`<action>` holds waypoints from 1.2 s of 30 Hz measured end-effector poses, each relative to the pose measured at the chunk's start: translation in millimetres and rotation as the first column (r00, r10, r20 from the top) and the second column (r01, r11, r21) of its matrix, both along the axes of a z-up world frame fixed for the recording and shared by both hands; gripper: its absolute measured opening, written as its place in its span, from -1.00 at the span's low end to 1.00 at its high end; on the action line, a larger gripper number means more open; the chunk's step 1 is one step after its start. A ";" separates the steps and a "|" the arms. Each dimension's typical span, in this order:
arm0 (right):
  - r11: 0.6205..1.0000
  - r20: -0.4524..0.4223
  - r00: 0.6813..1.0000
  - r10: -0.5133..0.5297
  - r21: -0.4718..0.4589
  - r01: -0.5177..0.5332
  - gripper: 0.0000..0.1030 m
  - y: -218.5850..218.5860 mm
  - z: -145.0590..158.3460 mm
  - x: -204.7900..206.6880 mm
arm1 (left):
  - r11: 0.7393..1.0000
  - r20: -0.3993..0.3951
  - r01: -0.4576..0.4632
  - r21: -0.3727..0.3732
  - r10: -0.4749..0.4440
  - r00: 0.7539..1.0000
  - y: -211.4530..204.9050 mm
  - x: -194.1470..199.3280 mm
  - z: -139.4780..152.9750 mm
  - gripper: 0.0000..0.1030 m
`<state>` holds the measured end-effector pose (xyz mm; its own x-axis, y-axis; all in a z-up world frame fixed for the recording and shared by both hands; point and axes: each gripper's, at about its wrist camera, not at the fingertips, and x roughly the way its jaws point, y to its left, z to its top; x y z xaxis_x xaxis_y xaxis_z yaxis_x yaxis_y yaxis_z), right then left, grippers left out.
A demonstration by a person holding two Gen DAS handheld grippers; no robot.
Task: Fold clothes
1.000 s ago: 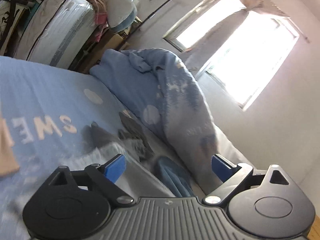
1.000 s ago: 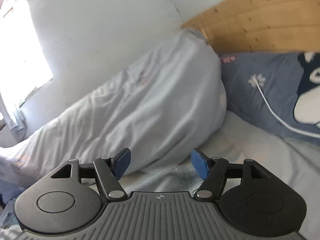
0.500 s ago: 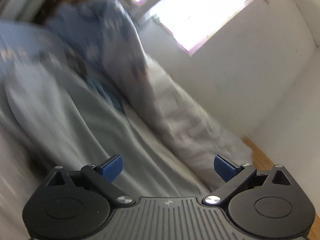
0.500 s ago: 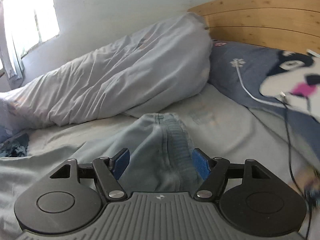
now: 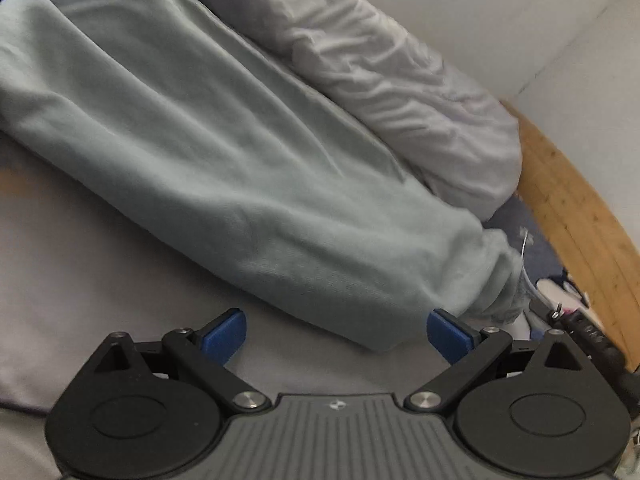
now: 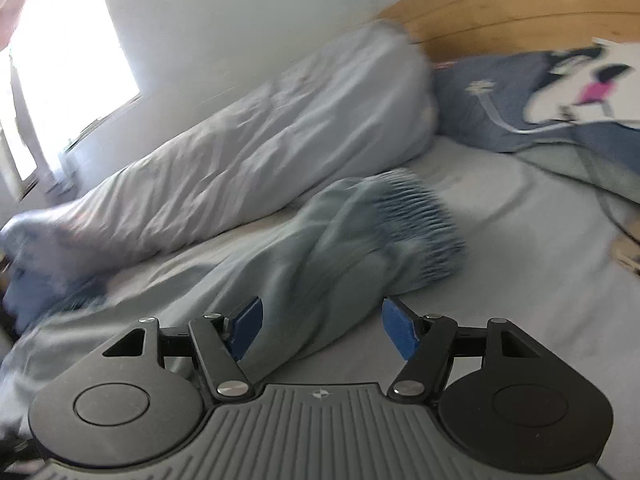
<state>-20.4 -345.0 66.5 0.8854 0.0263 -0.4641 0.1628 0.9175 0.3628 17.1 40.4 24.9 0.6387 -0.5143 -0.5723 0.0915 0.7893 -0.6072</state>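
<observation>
**Both grippers wide open over a pale green garment on the bed**

A long, soft, pale grey-green fleece garment lay stretched across the light grey bed sheet, running diagonally from the upper left of the left wrist view down toward the lower right. Its narrower end finished in a ribbed cuff, which the right wrist view showed bunched and slightly blurred near the middle of the mattress.

The left gripper hovered low over the sheet with its blue-padded jaws spread wide and nothing between them; the lower edge of the garment lay just ahead, reaching close to the right-hand pad. The right gripper was likewise wide apart and clamped on nothing, though a fold of the garment sat in the gap between its blue pads (whether the fabric touched either pad could not be told).

Behind the garment a crumpled, pale lilac-grey duvet was heaped along the white wall. A curved wooden headboard rose at the head of the bed, with a dark blue pillow printed with a white cartoon figure lying against it. A bright window showed at the left of the right wrist view
</observation>
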 end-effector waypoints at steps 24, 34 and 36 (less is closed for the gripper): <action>0.671 -0.099 0.875 0.474 -0.602 -0.432 0.08 231.8 -24.8 5.8 | 0.928 0.049 -0.075 -0.364 0.100 0.994 39.3 36.8 30.2 0.04; 0.858 0.032 0.873 0.488 -0.200 -0.472 -0.92 155.7 16.5 43.8 | 0.991 0.203 0.120 -0.055 -0.106 0.973 13.9 31.4 30.5 0.28; 0.864 0.052 0.863 0.502 -0.070 -0.499 -0.92 136.4 17.6 52.1 | 0.980 0.261 0.169 0.109 -0.192 0.946 -3.9 21.7 35.8 0.29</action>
<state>31.7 -208.7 84.1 0.7881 0.4517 -0.4181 -0.3460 0.8869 0.3060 38.7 36.5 60.7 0.6756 -0.5928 -0.4384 0.3881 0.7915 -0.4722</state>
